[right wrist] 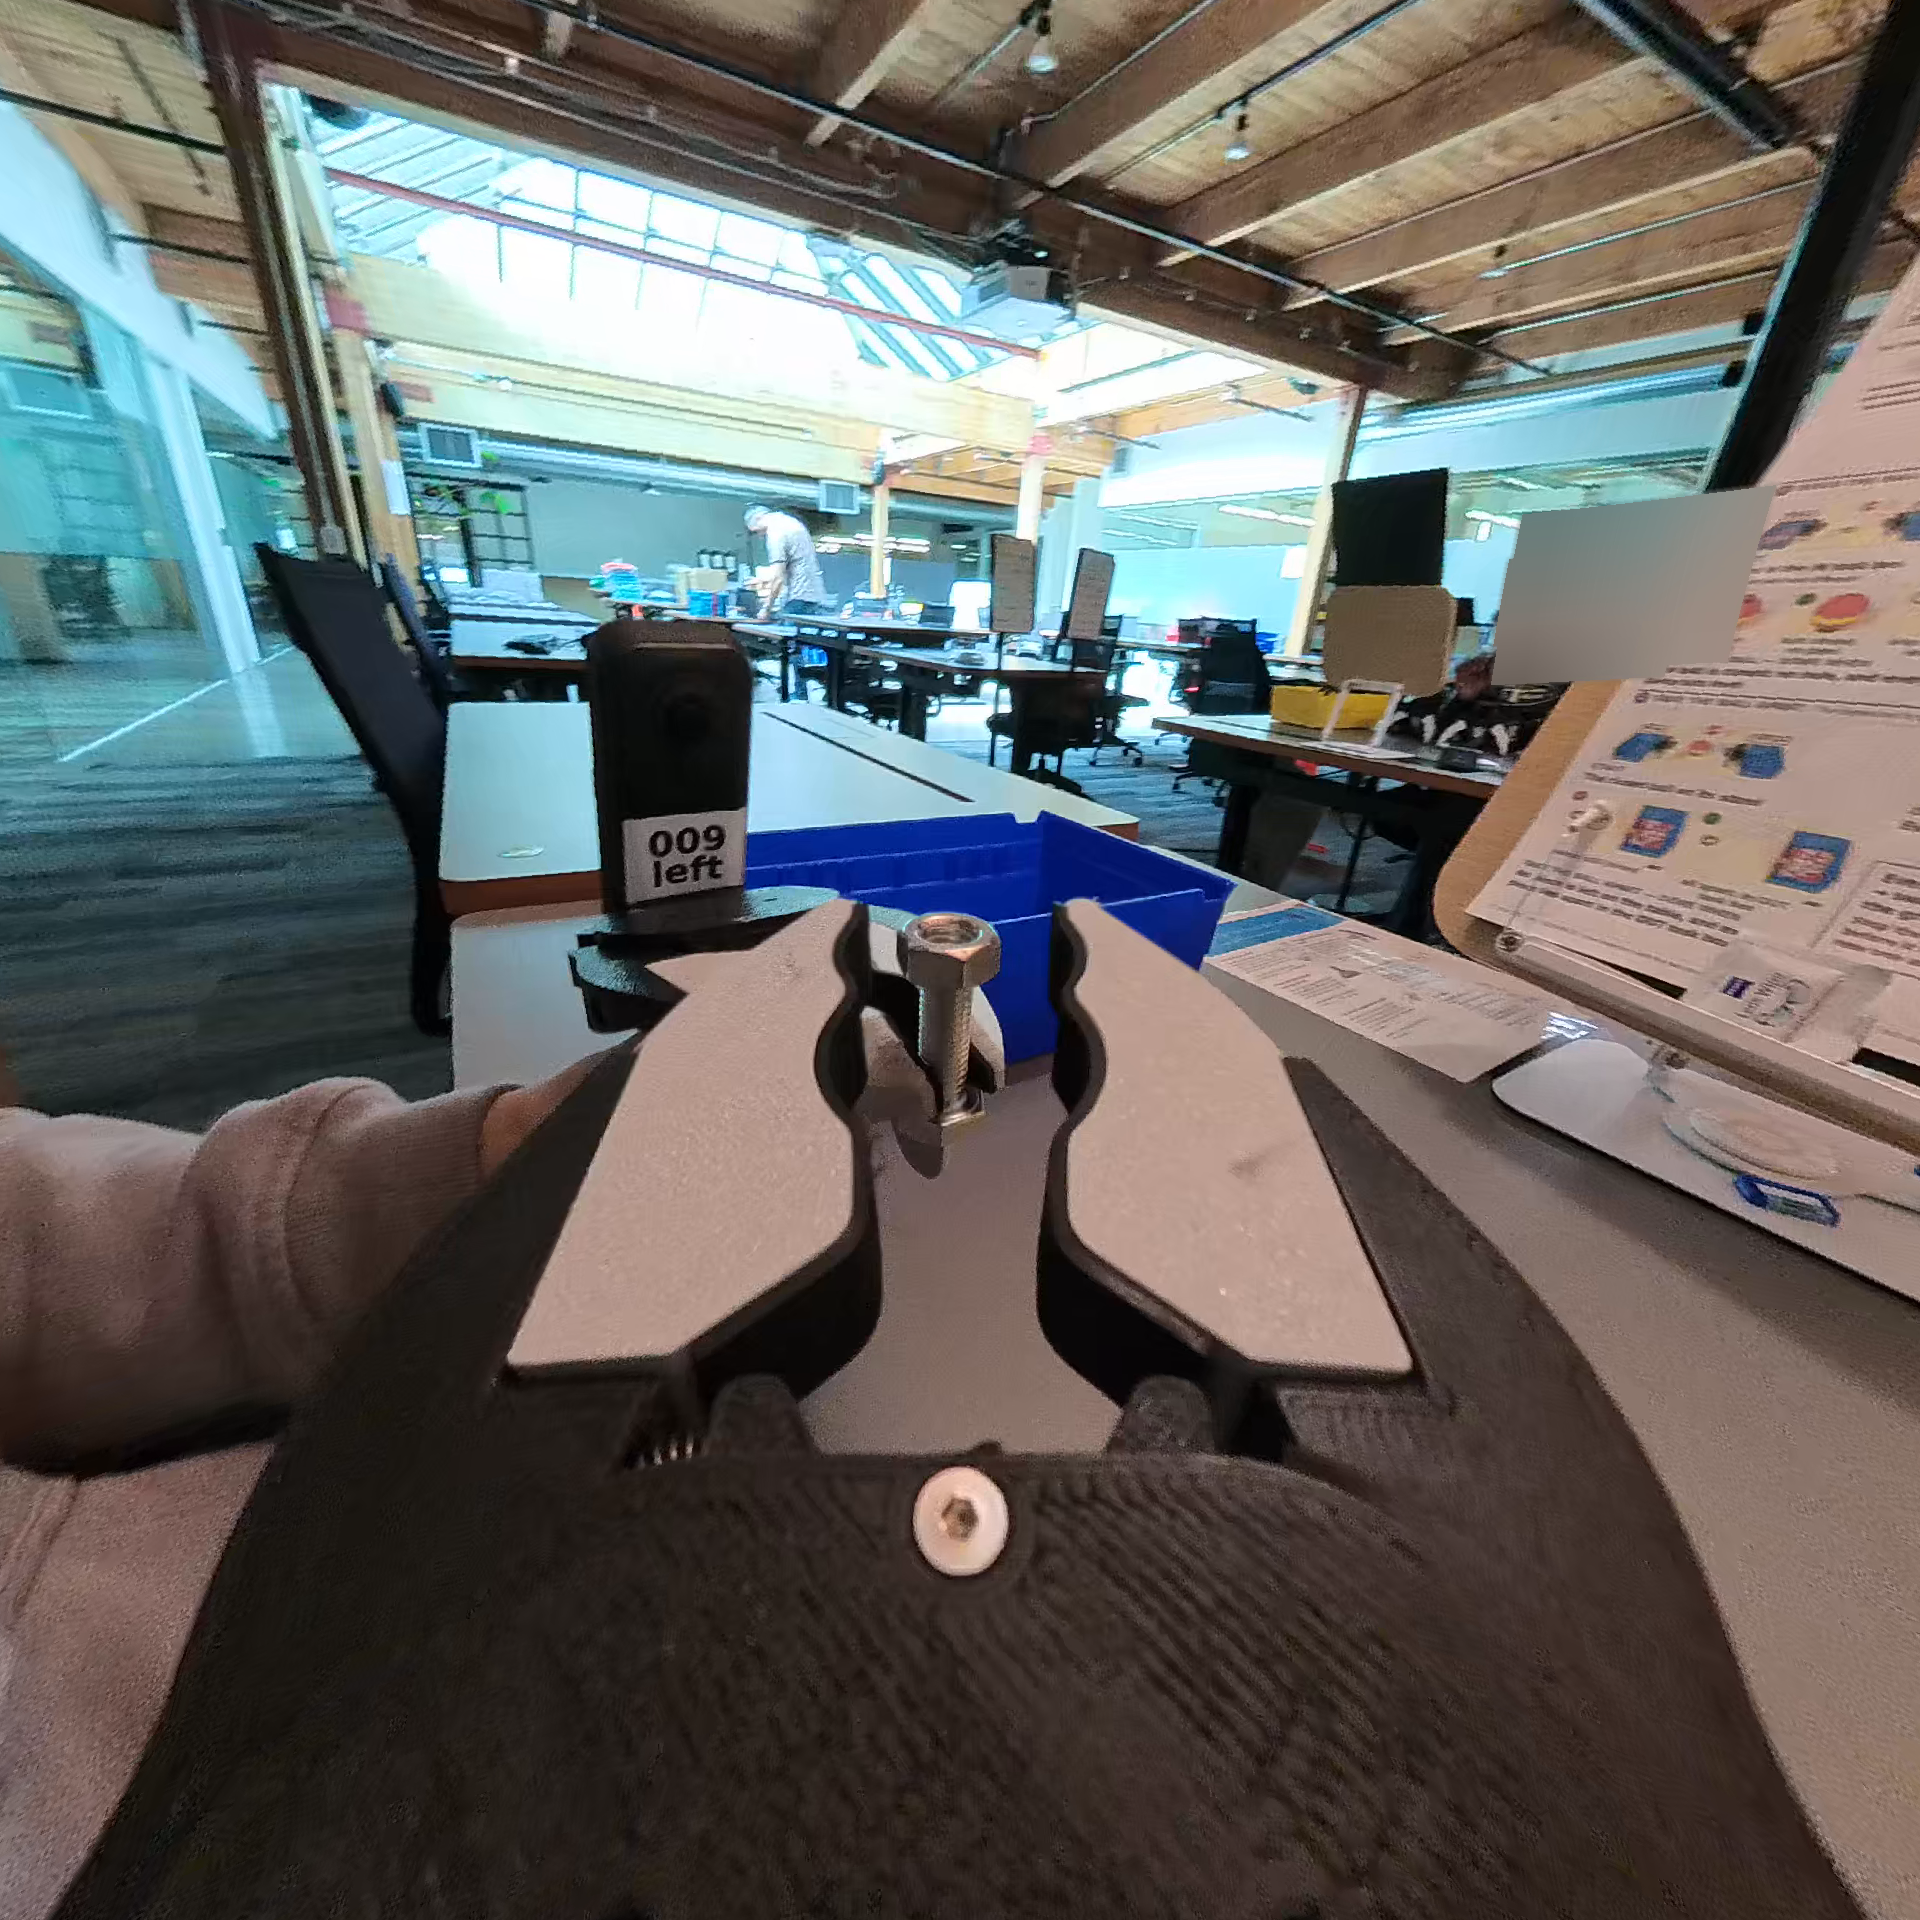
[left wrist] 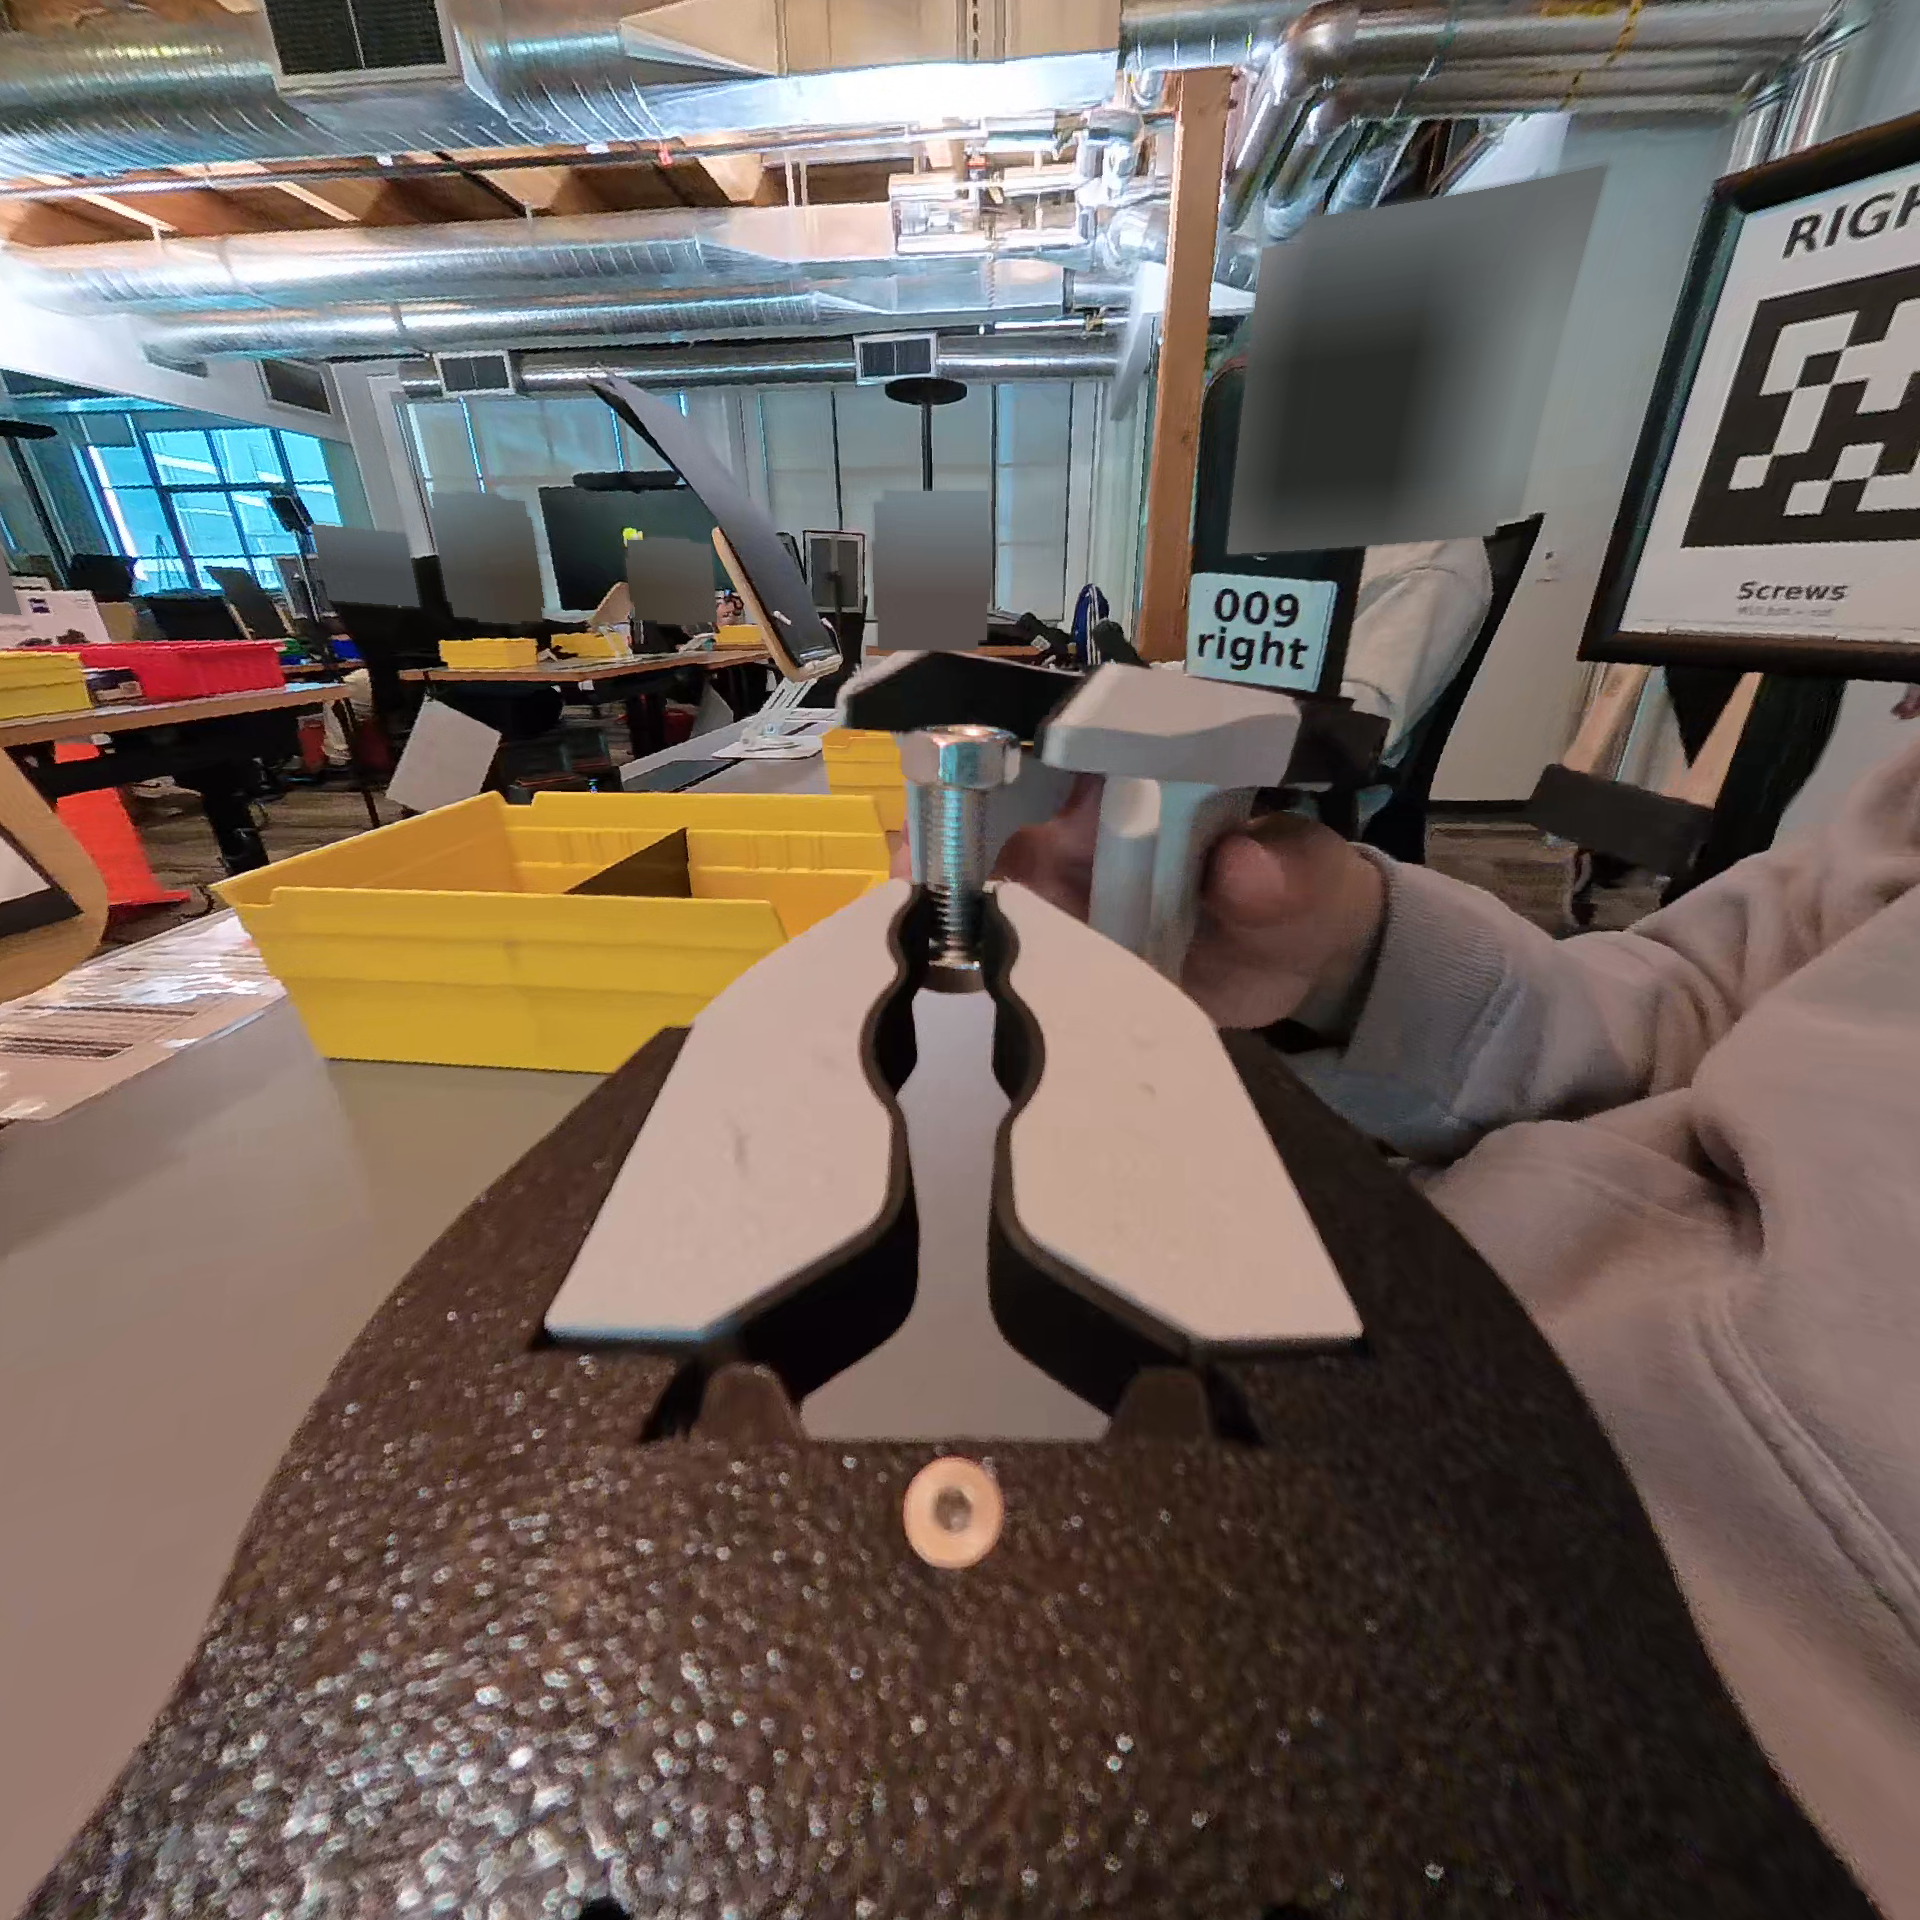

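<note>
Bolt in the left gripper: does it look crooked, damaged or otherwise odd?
Nothing stands out. The bolt stands upright, head up, clamped by its threaded end in the left gripper. The right gripper is open around it, not touching.

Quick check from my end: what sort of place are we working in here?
Likely an open-plan workshop office. Rows of desks with office chairs, exposed ceiling ducts and timber beams, plus yellow parts bin and blue parts bin on the worktable.
</note>
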Motion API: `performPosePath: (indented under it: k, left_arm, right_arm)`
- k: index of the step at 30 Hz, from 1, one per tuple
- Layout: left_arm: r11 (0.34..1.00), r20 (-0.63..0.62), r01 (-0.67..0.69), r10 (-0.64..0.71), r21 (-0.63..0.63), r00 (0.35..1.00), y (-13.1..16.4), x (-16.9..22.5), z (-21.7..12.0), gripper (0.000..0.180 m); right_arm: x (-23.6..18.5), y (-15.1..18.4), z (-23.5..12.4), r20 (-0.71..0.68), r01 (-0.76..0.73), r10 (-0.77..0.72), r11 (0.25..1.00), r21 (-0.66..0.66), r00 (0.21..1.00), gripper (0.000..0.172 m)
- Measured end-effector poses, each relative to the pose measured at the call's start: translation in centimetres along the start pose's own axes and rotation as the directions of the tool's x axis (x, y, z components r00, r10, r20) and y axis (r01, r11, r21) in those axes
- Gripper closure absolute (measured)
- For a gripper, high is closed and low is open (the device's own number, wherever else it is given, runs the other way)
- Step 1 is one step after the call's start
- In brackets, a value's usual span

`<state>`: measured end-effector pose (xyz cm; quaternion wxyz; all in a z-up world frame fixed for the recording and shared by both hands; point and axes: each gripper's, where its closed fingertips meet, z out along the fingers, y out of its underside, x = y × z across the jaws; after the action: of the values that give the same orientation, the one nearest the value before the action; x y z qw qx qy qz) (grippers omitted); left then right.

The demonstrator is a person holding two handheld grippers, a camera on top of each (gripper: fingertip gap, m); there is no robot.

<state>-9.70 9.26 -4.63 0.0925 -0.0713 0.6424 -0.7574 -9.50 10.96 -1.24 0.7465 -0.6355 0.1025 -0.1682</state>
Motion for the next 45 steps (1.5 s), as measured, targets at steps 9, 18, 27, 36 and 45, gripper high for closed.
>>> performPosePath:
  k: [9, 18, 27, 36, 45]
  left_arm:
    - [0.998, 0.053, -0.048, 0.05, -0.047, 0.997, 0.5, -0.4, 0.2, 0.172]
    - [0.998, -0.406, 0.012, -0.037, -0.064, 0.913, 0.3, 5.7, -0.2, 0.172]
    - [1.0, -0.213, 0.021, -0.017, 0.017, 0.977, -0.5, 2.4, -0.5, 0.172]
    - [1.0, -0.099, 0.0, 0.001, 0.009, 0.995, -0.2, 1.0, -0.4, 0.172]
    - [1.0, -0.073, -0.029, 0.028, -0.011, 0.997, 0.0, 0.7, -0.4, 0.172]
  right_arm:
    - [0.1, 0.7, 0.1, -0.009, 0.022, -0.023, 0.998, -0.059, 1.0, 0.154]
    - [-5.1, -0.3, -3.2, 0.494, -0.01, 0.042, 0.998, -0.067, 0.868, 0.154]
    - [-0.2, -0.8, -2.4, 0.225, -0.082, 0.08, 0.997, -0.001, 0.971, 0.149]
    - [-0.9, 0.1, -0.8, 0.145, 0.001, 0.006, 0.999, -0.049, 0.989, 0.128]
    - [-1.0, 0.4, -0.1, 0.09, 0.081, -0.075, 0.994, -0.068, 0.993, 0.153]
